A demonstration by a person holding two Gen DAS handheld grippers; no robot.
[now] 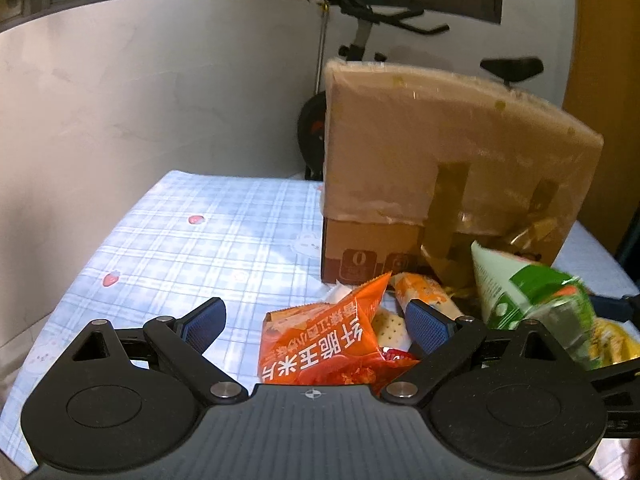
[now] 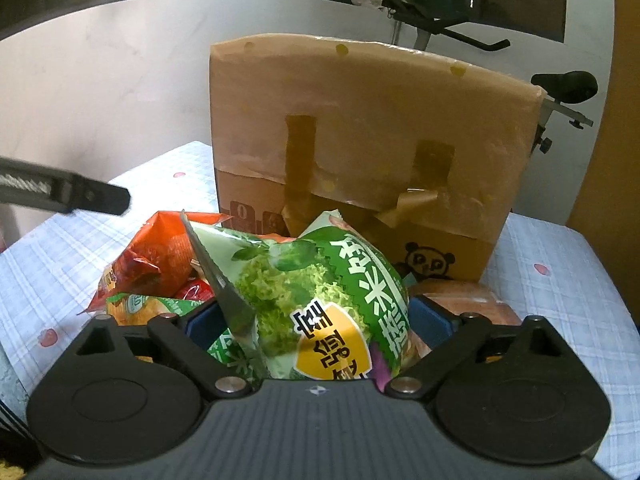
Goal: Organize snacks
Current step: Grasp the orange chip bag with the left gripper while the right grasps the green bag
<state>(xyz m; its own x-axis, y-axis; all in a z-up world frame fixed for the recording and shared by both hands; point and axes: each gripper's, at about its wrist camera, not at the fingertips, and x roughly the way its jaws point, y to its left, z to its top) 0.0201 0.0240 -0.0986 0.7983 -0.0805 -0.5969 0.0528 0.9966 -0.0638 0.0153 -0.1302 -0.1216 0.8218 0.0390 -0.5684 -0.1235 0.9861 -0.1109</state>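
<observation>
A pile of snack bags lies on a blue plaid cloth in front of a cardboard box point(image 1: 440, 168). My left gripper point(image 1: 316, 322) is open, with an orange snack bag point(image 1: 320, 352) lying between its blue pads, untouched. My right gripper point(image 2: 316, 320) is shut on a green snack bag point(image 2: 316, 304) and holds it lifted in front of the cardboard box point(image 2: 360, 132). The green bag also shows at the right of the left wrist view point(image 1: 532, 300). The orange bag point(image 2: 156, 256) sits left of the green one.
A cracker packet point(image 1: 424, 292) and a yellow bag point(image 1: 616, 340) lie in the pile. The plaid cloth point(image 1: 192, 240) stretches left of the box. A white wall and an exercise bike point(image 1: 360, 40) stand behind. A brown packet point(image 2: 468, 300) lies right of the green bag.
</observation>
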